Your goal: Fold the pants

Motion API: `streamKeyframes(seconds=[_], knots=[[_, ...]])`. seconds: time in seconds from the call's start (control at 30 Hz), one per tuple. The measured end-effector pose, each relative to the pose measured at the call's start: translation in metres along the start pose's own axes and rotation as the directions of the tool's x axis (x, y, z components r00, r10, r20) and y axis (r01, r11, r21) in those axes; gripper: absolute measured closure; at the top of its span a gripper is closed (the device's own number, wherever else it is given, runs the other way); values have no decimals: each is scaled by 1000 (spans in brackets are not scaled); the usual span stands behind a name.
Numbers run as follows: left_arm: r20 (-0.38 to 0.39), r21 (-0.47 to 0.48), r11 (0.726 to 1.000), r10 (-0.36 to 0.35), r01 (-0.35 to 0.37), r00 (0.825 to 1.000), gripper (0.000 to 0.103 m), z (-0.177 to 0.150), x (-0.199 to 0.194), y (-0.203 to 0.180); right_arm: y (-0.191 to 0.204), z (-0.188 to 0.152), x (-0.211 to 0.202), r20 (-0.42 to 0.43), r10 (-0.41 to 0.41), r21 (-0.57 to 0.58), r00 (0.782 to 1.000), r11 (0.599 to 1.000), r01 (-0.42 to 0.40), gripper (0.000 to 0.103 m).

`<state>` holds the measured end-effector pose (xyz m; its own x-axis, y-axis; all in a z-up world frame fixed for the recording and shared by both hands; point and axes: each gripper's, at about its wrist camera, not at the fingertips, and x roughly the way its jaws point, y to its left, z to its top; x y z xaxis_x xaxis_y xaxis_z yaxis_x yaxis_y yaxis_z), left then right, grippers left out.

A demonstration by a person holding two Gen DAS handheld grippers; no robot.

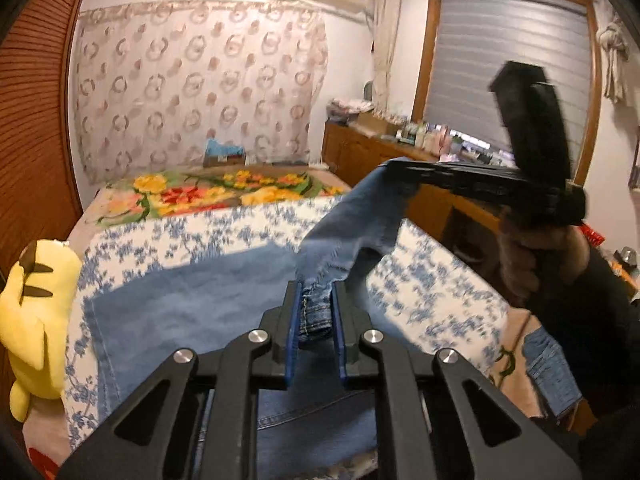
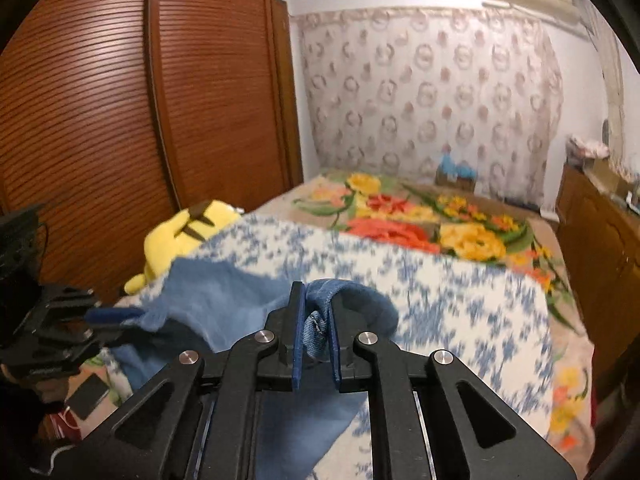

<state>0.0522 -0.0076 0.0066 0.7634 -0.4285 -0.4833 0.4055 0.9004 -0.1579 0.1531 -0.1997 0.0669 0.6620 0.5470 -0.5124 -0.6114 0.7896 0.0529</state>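
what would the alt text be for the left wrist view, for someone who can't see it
The left gripper is shut on a seam of the blue jeans, lifting them off a blue floral sheet on a bed. To the right, the right gripper, held in a hand, pinches another part of the denim. A yellow plush toy lies at the bed's left edge.

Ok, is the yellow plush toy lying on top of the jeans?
No, the yellow plush toy lies at the bed's edge beside the jeans, clear of the denim.
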Motion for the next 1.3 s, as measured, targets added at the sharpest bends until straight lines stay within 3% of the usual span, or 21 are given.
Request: streamKeyframes(seconds=[0.33,0.6,0.97,1.07,1.3], knots=[[73,-3,998,64,-64,995,95,7,-47,10,41,50,9,62,102,-61,993,993,-98,97],[51,-64,994,88,-85,995,95,-28,-63,40,92,72,48,34,183,-126,983,976,-177,97],[-61,-177,974,131,-140,989,96,-92,-44,90,148,34,147,-128,219,-135,967,962,-236,97],[-115,-158,964,198,-215,973,96,-111,-31,94,156,24,167,-155,218,-113,963,965,-237,97],[-140,-216,956,173,-200,975,96,-127,-23,108,166,0,198,-204,207,-87,957,970,-229,97]])
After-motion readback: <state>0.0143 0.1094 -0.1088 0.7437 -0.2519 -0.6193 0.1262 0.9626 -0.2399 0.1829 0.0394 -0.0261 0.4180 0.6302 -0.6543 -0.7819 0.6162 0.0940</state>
